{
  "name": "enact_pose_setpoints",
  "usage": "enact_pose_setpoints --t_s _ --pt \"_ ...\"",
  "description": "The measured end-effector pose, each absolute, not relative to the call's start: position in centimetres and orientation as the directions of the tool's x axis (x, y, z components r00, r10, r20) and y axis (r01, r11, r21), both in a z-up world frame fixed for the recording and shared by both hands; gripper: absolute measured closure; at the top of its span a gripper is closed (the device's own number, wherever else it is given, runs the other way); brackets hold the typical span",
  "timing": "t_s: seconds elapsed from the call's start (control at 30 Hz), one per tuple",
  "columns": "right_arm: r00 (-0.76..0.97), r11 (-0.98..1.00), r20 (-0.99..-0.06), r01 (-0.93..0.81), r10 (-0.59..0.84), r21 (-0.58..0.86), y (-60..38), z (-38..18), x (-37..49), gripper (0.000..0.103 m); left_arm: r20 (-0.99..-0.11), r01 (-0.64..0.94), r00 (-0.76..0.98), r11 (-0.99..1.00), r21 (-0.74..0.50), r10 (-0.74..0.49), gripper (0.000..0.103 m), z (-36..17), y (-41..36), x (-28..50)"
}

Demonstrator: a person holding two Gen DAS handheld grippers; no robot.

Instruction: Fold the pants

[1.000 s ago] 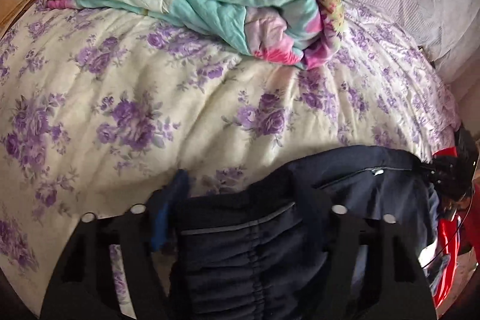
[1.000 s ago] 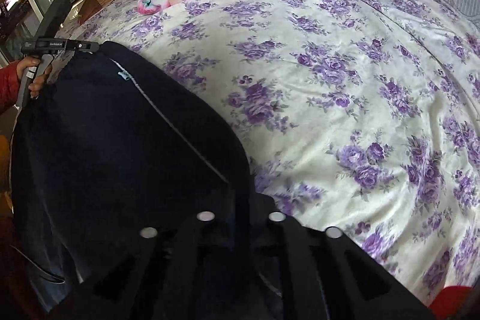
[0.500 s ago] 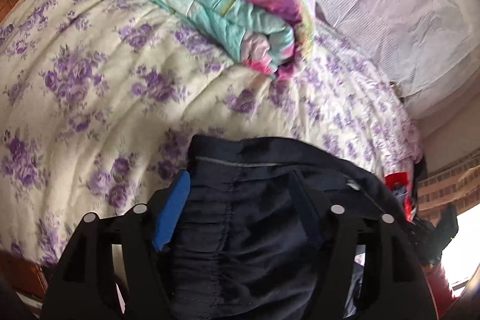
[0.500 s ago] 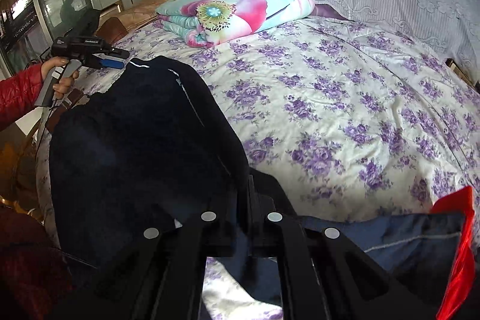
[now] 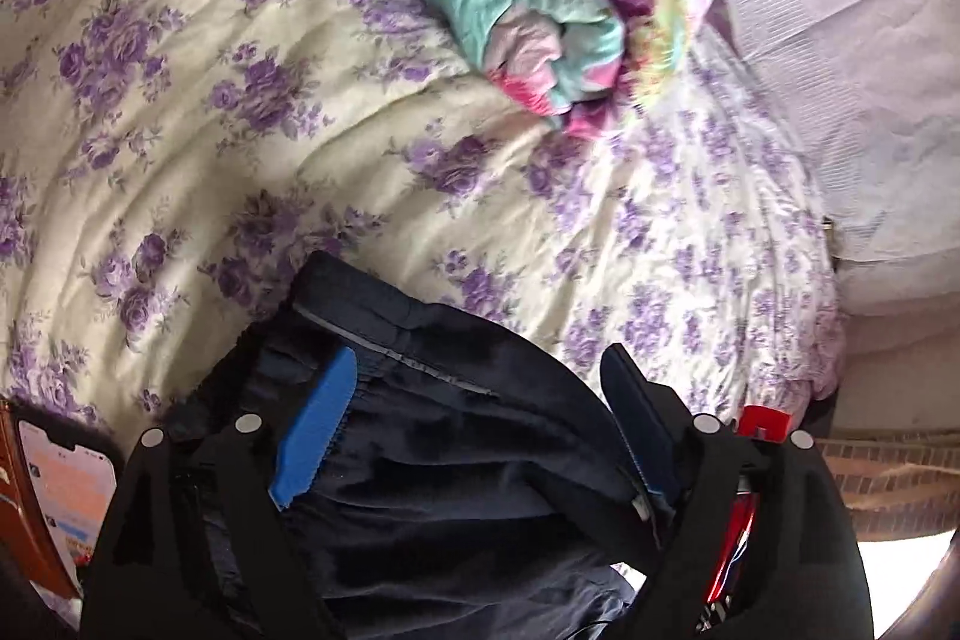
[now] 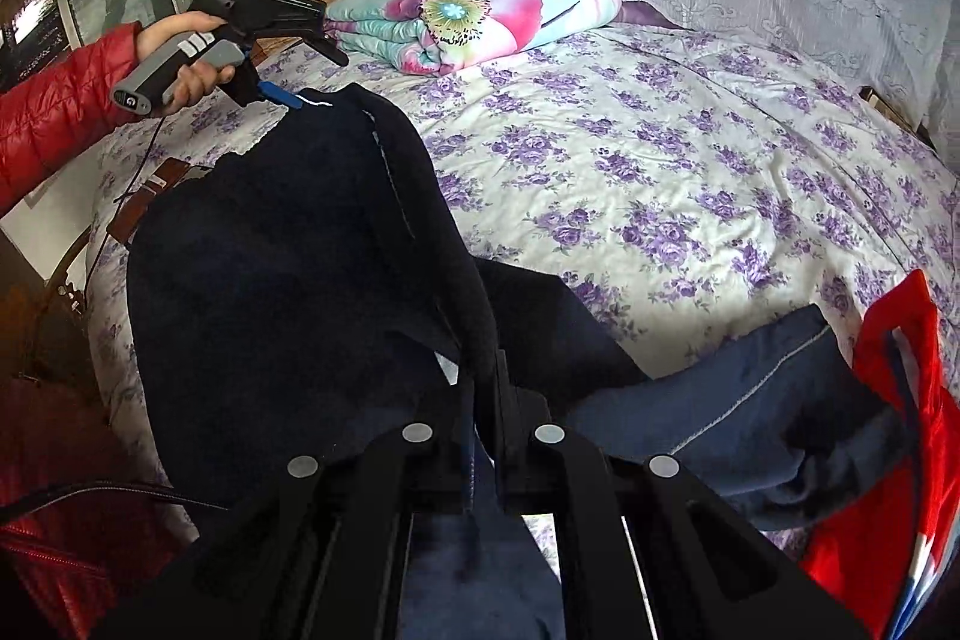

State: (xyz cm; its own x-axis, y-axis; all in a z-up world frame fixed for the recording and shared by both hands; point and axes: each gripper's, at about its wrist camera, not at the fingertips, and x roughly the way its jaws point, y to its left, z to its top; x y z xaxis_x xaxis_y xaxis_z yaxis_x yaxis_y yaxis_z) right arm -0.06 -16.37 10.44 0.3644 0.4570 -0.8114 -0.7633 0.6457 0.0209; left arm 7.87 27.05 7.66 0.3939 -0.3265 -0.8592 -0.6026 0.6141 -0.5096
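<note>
Opening as you watch, your left gripper [image 5: 480, 400] spreads its blue-padded fingers [image 5: 312, 436] over the waistband of the dark navy pants [image 5: 432, 490]; the cloth lies between them, but the pads are not pressing it. Your right gripper [image 6: 483, 388] has its fingers pinched tight on a fold of the same pants, which drape over the near side of the bed [image 6: 690, 172], just beside a red garment [image 6: 900, 400]. A folded floral quilt [image 6: 474, 10] sits near the far wall.
</note>
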Motion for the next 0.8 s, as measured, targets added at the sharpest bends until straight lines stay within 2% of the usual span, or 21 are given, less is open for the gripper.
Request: enact_pose_setpoints --t_s 0.23,0.57,0.8 --pt "0.379 0.656 -0.802 -0.755 0.462 0.021 -17.3 9.8 -3.2 0.098 -0.911 -0.674 0.287 0.613 -0.412 -0.297 0.022 6.6 26.1 8.3" --pt "0.354 0.674 -0.799 -0.734 0.485 0.084 -18.4 8.3 -5.1 0.098 -0.901 -0.684 0.339 0.586 -0.435 -0.272 0.023 6.8 27.1 6.8" --pt "0.342 0.672 -0.813 -0.736 0.472 0.080 -18.3 7.7 -5.6 0.098 -0.962 -0.666 0.209 0.695 -0.272 -0.176 0.022 5.9 26.8 10.3"
